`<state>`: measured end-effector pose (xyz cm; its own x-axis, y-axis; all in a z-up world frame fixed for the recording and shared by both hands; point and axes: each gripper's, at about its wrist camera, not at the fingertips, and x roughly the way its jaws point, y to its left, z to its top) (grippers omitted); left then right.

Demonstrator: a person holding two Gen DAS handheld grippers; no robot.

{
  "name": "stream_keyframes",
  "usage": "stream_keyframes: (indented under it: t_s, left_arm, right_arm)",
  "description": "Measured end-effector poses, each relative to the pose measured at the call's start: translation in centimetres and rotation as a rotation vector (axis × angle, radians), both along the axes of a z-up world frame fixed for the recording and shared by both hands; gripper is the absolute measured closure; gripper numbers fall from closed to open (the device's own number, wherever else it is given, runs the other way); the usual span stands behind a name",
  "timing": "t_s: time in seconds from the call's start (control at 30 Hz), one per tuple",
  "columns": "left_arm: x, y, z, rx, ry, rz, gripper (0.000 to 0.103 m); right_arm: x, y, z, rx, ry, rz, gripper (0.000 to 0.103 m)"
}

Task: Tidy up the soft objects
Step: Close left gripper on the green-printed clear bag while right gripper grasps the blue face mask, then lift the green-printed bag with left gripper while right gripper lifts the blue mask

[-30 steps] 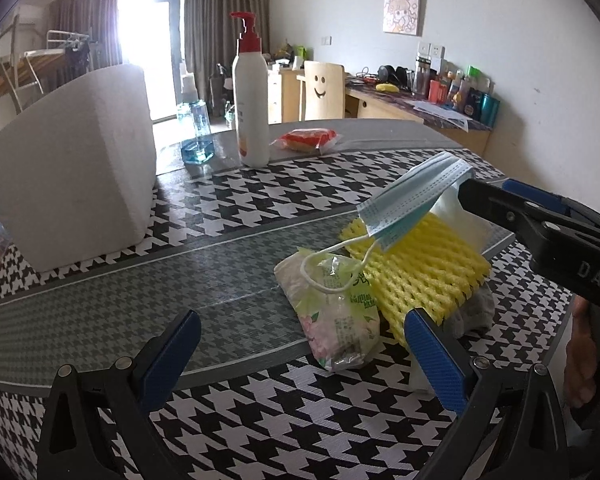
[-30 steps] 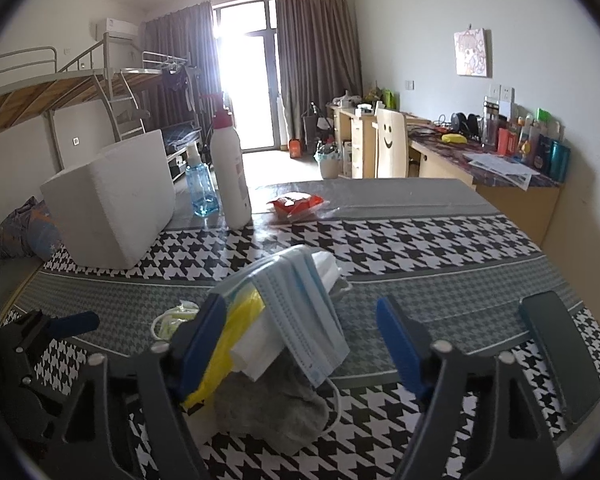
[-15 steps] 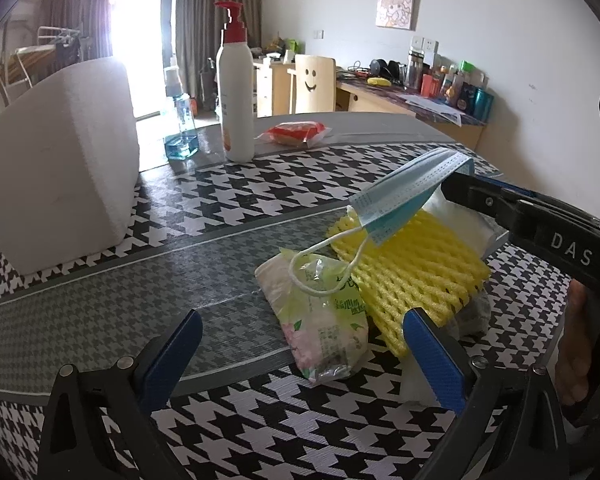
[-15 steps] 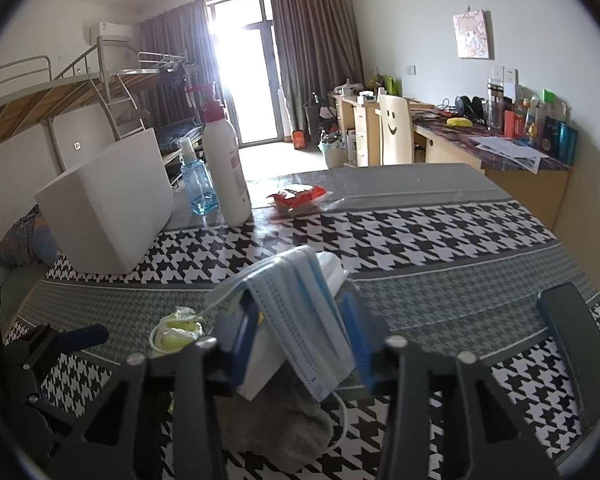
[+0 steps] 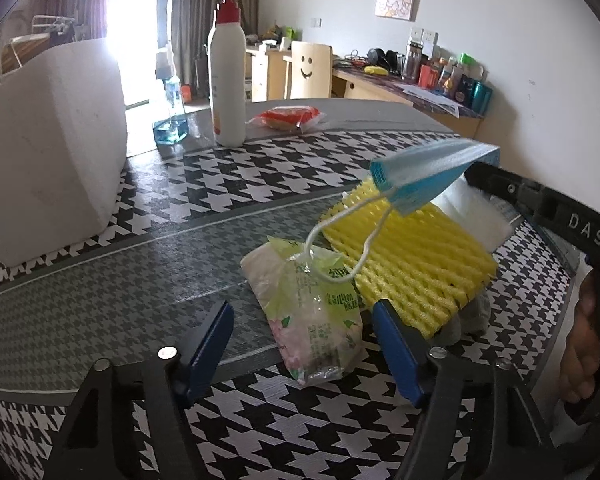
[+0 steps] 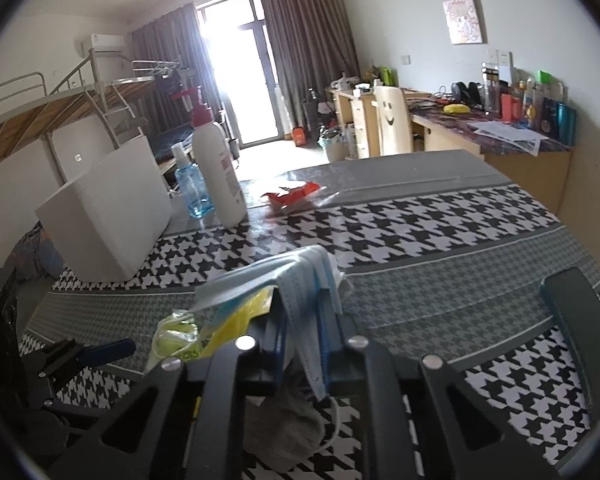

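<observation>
The right tool [image 6: 300,344] is clamped on the blue face mask [image 5: 428,172], pinching its folded middle so both halves drape over the fingers, and that grip holds it up off the pile. One ear loop [image 5: 340,248] trails down and touches the tissue packet [image 5: 308,308], so a lift straight up looks like the way to free it without dragging the packet along. The left tool [image 5: 302,344] hangs low over the surface [image 5: 140,264] with its blue fingers spread wide either side of that packet, gripping nothing, probably lined up for the next pick. The yellow foam net [image 5: 412,264] lies under the mask, over a grey cloth [image 5: 470,316]. The white foam box [image 5: 48,152] stands well apart on the left, a likely place for the soft things.
</observation>
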<state>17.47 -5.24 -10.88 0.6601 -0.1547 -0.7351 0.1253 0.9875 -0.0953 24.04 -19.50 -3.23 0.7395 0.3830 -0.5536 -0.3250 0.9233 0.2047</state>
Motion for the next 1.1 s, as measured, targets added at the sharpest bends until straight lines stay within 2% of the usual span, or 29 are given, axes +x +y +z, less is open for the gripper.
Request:
stream_keyframes:
  t_s: [0.2, 0.33, 0.53, 1.1]
  left_arm:
    - [0.3, 0.0, -0.5, -0.006, 0.033, 0.008, 0.049]
    - [0.3, -0.1, -0.5, -0.004, 0.032, 0.011, 0.061]
    - [0.2, -0.1, -0.4, -0.008, 0.026, 0.006, 0.072]
    - [-2.0, 0.5, 2.3, -0.017, -0.071, -0.012, 0.075]
  right_arm:
    - [-0.5, -0.1, 0.4, -0.014, -0.034, -0.002, 0.095]
    - [-0.8, -0.4, 0.4, -0.013, -0.040, -0.003, 0.096]
    - [-1.1, -0.6, 0.7, -0.003, -0.056, -0.007, 0.096]
    - [-2.4, -0.5, 2.0, -0.011, -0.104, -0.017, 0.097]
